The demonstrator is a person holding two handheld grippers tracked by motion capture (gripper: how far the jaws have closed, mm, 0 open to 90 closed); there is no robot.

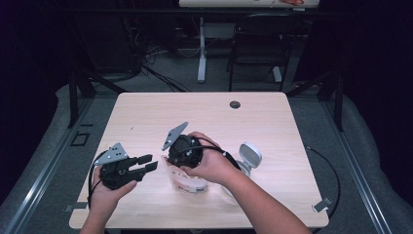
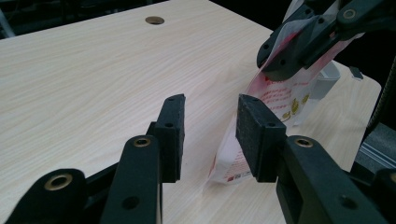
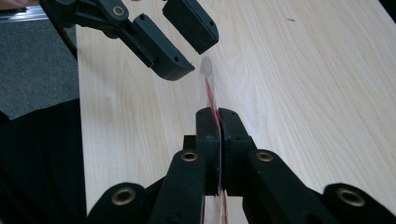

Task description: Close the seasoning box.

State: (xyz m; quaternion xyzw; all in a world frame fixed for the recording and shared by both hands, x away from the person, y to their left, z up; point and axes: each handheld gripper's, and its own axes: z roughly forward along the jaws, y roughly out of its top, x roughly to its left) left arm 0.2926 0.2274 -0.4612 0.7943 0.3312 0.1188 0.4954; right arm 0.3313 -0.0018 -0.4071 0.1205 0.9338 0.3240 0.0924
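Note:
A clear plastic bag (image 1: 189,183) with red print stands on the wooden table (image 1: 146,112) near its front middle. My right gripper (image 3: 218,114) is shut on the bag's top edge (image 3: 208,86), which runs thin and flat between the two pads. In the left gripper view the bag (image 2: 275,100) hangs below the right gripper (image 2: 280,70). My left gripper (image 1: 147,163) is open just to the left of the bag, jaws pointing at it. Its pads (image 2: 210,105) hold nothing; the bag's lower corner lies just beyond the right pad. In the right gripper view the left gripper (image 3: 198,53) hovers by the bag's far corner.
A white and grey rounded object (image 1: 249,156) lies on the table right of my right hand. A cable hole (image 1: 235,104) sits near the far edge. Cables trail from both grippers. A dark chair (image 1: 258,44) and a desk leg stand beyond the table.

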